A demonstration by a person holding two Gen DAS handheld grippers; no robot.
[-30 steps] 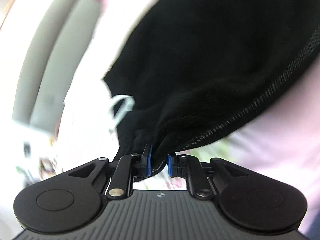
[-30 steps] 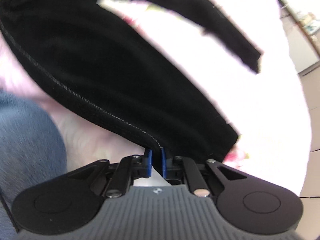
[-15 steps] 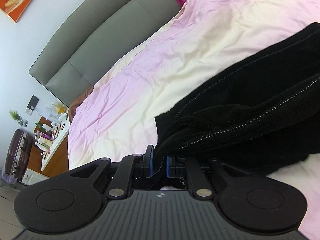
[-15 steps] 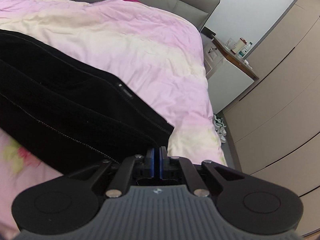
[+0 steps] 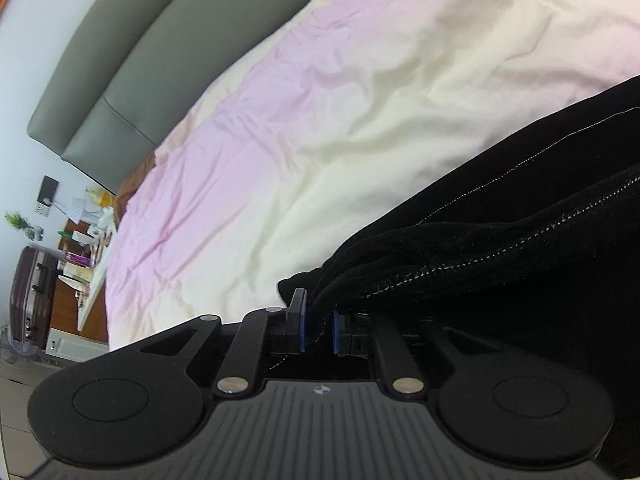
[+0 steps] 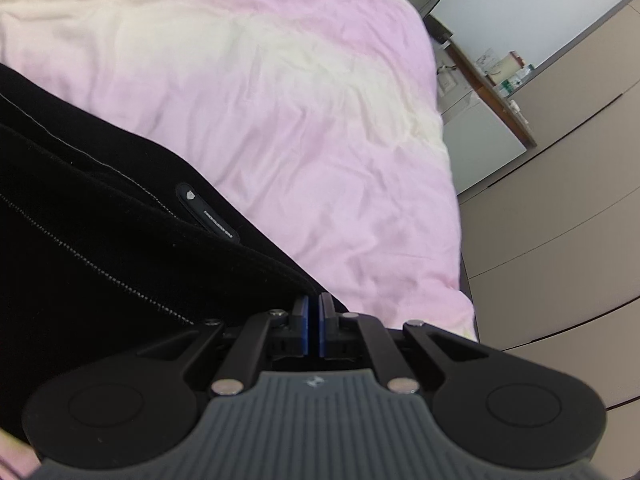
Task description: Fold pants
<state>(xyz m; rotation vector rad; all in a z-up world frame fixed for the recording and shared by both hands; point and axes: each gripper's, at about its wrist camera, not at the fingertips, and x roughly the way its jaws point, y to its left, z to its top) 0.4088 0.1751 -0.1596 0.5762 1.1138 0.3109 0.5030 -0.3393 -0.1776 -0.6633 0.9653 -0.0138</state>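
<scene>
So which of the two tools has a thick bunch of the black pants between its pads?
The left tool: bunched black pants fill its gap. The right tool's pads look nearly shut.

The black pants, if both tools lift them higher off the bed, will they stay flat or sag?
Probably sag: the black pants already bunch into soft folds at the left tool. They look thick, so likely weighty. The ribbed cloth probably won't slip.

A home bedroom — pink duvet (image 5: 320, 120) on bed, grey padded headboard (image 5: 132, 60), cluttered nightstand (image 6: 492, 80), wardrobe doors (image 6: 560, 220).
</scene>
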